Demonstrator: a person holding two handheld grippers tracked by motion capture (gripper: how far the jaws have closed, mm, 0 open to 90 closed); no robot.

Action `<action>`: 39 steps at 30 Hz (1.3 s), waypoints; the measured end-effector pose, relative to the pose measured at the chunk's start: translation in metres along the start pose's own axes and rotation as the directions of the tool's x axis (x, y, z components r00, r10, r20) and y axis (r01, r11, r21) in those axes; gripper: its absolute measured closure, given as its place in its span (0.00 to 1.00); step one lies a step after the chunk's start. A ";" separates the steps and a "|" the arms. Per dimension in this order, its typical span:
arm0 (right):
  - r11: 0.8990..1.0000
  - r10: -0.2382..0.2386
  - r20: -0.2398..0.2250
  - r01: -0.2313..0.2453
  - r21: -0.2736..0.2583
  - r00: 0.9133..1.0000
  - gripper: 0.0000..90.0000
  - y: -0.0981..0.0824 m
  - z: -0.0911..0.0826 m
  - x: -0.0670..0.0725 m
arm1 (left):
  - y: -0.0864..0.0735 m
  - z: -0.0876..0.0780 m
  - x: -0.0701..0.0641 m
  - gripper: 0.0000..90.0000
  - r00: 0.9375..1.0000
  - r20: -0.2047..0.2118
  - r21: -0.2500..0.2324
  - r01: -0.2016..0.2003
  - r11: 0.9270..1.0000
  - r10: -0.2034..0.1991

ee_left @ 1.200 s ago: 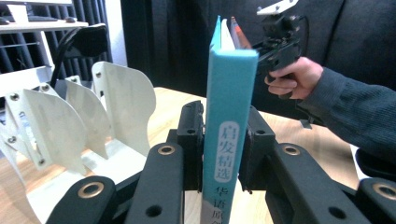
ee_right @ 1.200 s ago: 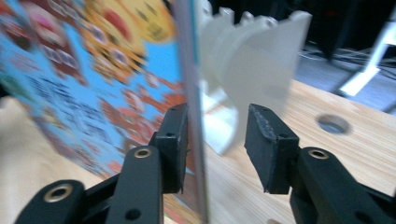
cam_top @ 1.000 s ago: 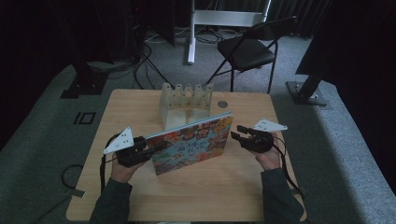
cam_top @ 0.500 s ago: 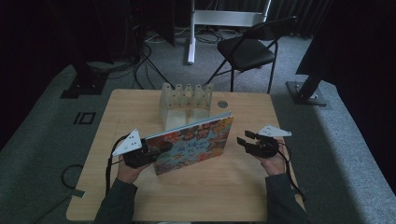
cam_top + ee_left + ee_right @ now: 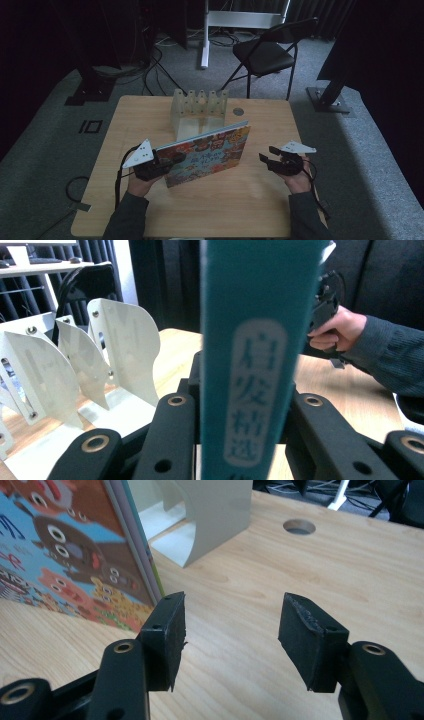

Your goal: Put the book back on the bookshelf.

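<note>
The left gripper [image 5: 172, 161], black with a grey three-cornered plate on top, sits near the left edge of the table [image 5: 250, 210], and its jaws are pressed tight on the left end of a picture book [image 5: 210, 152]. In the left gripper view the book's teal spine [image 5: 255, 355] stands straight up between the two black jaws, with pale printed signs running down it. The book stands on its long bottom edge in the middle of the table, and its flat, bright cover shows cartoon animals in blue, orange and brown. Just behind it, toward the far edge, is a cream rack [image 5: 197, 107] made of thin curved plates standing in a row on a flat base. The table is smooth light wood with a round hole [image 5: 238, 111] near the far edge. The right gripper [image 5: 267, 157] is near the right edge, its blocky black jaws spread apart, close to the book's right end but not touching it. The floor is grey carpet, with a black folding chair [image 5: 265, 52] and loose cables [image 5: 160, 60] beyond the table.
</note>
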State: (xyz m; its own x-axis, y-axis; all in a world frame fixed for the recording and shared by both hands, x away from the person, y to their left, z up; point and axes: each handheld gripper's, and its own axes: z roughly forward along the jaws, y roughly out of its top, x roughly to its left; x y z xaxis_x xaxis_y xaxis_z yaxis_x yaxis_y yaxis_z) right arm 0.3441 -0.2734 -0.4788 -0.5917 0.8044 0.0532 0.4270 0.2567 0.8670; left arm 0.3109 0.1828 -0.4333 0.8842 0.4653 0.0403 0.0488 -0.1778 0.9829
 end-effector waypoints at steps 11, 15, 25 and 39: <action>0.998 0.028 0.046 -0.031 0.054 0.999 0.47 -0.029 -0.004 -0.004 | -0.001 0.001 -0.005 0.87 0.999 0.012 -0.008 -0.034 0.999 0.035; 0.997 0.046 0.058 -0.049 0.059 0.997 0.47 -0.035 -0.008 -0.007 | -0.001 0.002 -0.006 0.87 1.000 0.006 -0.015 -0.030 0.999 0.030; 0.995 0.048 0.076 -0.055 0.089 0.996 0.46 -0.046 -0.009 -0.009 | -0.004 0.003 -0.004 0.86 1.000 0.007 -0.041 -0.012 0.999 0.012; 0.991 0.041 0.087 -0.052 0.120 0.995 0.45 -0.056 -0.009 -0.009 | -0.005 0.016 -0.007 0.85 0.999 0.032 -0.071 -0.011 0.997 0.013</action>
State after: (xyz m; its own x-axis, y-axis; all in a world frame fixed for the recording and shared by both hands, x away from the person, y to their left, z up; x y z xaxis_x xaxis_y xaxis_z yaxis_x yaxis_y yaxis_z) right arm 0.3195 -0.2998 -0.5231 -0.5116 0.8580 0.0456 0.5360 0.2772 0.7974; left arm 0.3118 0.1665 -0.4415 0.8991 0.4351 0.0476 0.0061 -0.1211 0.9926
